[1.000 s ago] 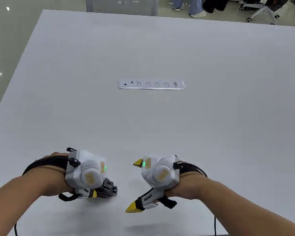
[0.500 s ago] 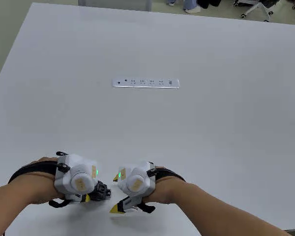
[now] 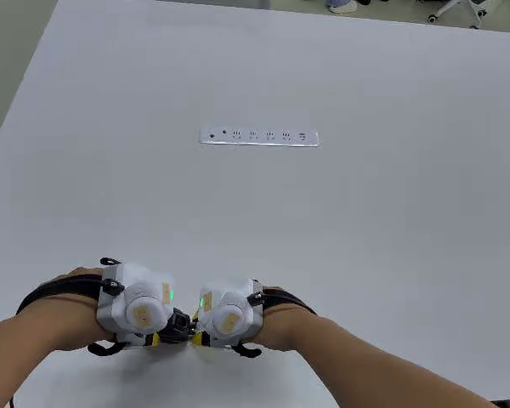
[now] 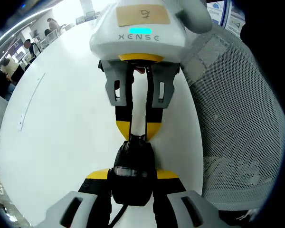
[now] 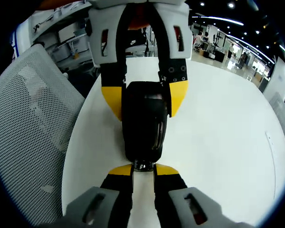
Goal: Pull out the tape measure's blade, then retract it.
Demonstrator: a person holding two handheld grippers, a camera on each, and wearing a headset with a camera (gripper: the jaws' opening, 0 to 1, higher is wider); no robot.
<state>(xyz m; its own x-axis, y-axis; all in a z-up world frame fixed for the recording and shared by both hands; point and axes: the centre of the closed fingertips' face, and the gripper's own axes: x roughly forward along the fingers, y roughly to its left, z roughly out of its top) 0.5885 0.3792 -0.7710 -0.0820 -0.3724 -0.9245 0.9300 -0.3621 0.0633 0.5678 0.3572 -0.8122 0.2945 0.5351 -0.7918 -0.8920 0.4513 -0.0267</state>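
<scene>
1. The left hand-held gripper [image 4: 133, 175] is clenched on the black, rounded plastic tape measure [image 4: 133, 159], with a yellow-tipped jaw on either side. Holding the body this way leaves its mouth pointing outward, toward the other hand.
2. The right hand-held gripper [image 5: 143, 169] meets it head-on. Its jaws are pinched together on the small dark end hook [image 5: 142, 165] at that mouth, which is probably the only part that gives purchase on the blade.
3. No blade shows between hook and body, so the pull-out appears not yet begun. With the two nose to nose, drawing the hands apart should run the blade out straight.
4. The tape measure sits between the two, low over the near edge of the broad white surface [image 3: 365, 212]. Whether it touches cannot be told.
5. A long white power strip [image 3: 259, 137] lies well apart, farther across the surface and clear of the likely pull line.
</scene>
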